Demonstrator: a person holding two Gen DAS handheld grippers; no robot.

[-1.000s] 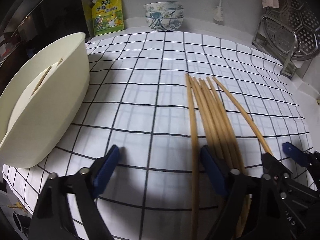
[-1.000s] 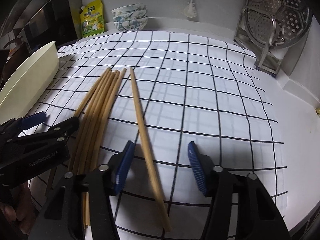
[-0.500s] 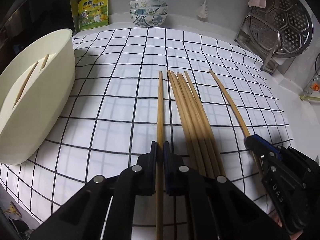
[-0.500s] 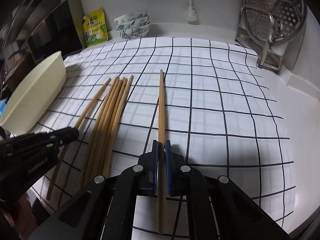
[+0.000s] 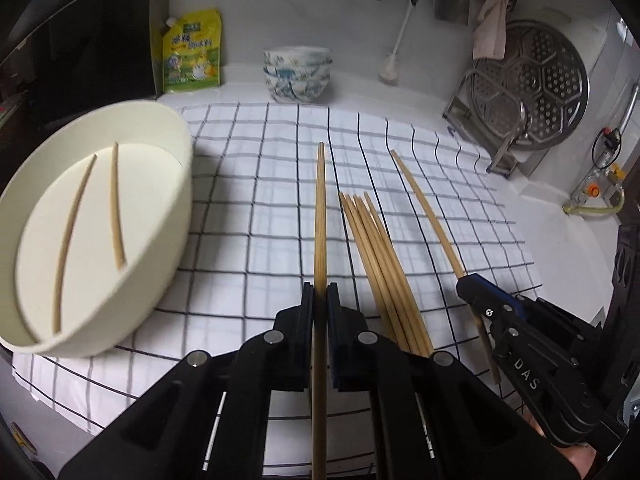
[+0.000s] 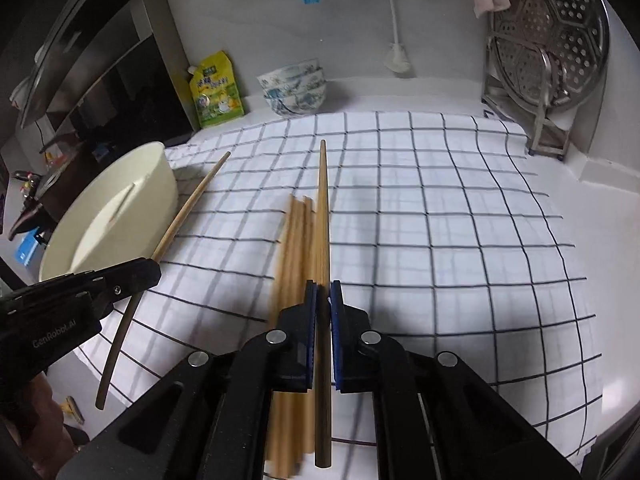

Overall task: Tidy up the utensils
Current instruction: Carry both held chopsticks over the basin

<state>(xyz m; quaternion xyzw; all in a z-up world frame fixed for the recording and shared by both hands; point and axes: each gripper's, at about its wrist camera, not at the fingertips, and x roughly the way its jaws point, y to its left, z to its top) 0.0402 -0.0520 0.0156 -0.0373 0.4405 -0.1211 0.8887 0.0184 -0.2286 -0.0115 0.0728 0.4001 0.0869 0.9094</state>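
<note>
1. Bamboo chopsticks were the task's things: one chopstick (image 5: 320, 216) was clamped between the closed fingers of the left tool (image 5: 320, 312), pointing forward above the checked cloth (image 5: 280, 208).
2. Another single chopstick (image 6: 323, 232) was pinched the same way in the right tool (image 6: 323, 312), held above a loose bundle of chopsticks (image 5: 380, 264) lying on the cloth.
3. Two more chopsticks (image 5: 116, 208) lay inside the cream oval basin (image 5: 176, 184), which sat on the cloth's left edge.
4. At the back of the white table (image 5: 560, 232) stood a stack of patterned bowls (image 5: 298, 74) and a yellow refill pouch (image 5: 192, 54).
5. A perforated steel steamer plate (image 5: 532, 88) leaned upright in a rack to the right.
</note>
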